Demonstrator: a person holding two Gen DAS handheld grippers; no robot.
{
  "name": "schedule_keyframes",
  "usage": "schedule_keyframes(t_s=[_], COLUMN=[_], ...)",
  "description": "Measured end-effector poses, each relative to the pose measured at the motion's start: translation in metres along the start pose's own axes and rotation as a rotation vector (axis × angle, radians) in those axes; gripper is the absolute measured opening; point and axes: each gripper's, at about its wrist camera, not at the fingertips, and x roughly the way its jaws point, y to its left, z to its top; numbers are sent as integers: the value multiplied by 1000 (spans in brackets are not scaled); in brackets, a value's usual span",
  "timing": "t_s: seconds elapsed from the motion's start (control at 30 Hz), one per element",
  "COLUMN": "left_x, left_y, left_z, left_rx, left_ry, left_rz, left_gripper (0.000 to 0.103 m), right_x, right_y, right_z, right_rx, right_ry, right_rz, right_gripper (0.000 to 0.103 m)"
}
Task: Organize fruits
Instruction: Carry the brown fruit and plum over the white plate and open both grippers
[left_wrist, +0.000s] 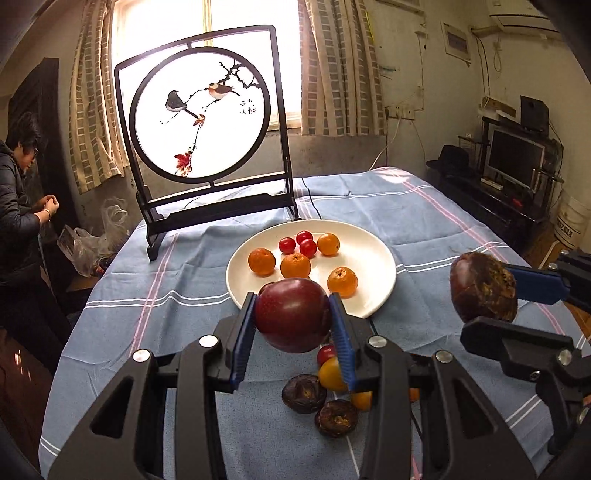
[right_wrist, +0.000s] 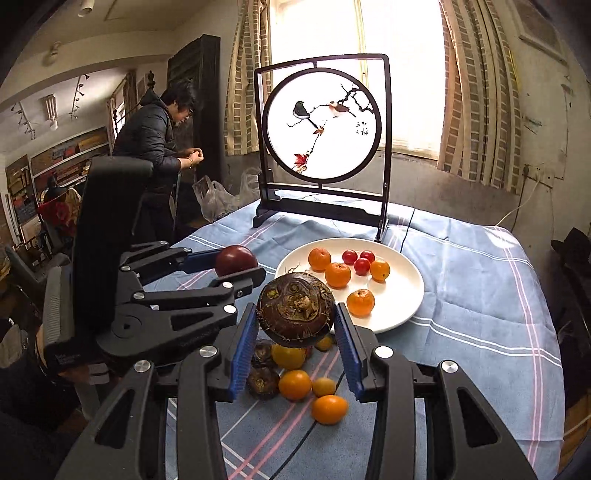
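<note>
blue pads of left gripper (left_wrist: 293, 325) clamp a dark red smooth fruit (left_wrist: 293, 314), held up off the cloth. right gripper (right_wrist: 297, 325) clamps a brown rough fruit (right_wrist: 295, 308). white plate (left_wrist: 373, 291) with oranges and cherry tomatoes just ahead of both; loose fruits (right_wrist: 295, 384) below the claws on blue tablecloth (left_wrist: 424, 210).

Plate (left_wrist: 376, 291) before screen (left_wrist: 201, 122), loose fruit (right_wrist: 295, 384) nearer.

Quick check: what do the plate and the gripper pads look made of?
Plate: likely glazed ceramic, white and glossy, with soft reflections along its rim. Pads on the left gripper and right gripper: blue, ribbed, matte, probably rubber or soft plastic; the look cannot settle which.
</note>
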Motion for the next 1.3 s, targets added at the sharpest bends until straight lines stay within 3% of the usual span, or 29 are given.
schedule_keyframes(t_s=[0.73,1.3], left_x=[56,82], left_y=[14,22], left_z=[7,-2], left_rx=[21,9], left_ry=[74,120], left_rz=[63,40], left_gripper=[38,38], right_x=[47,84], right_y=[-16,-17], right_z=[7,-9], right_rx=[10,12], right_ry=[71,155], right_rz=[12,49], right_gripper=[42,42])
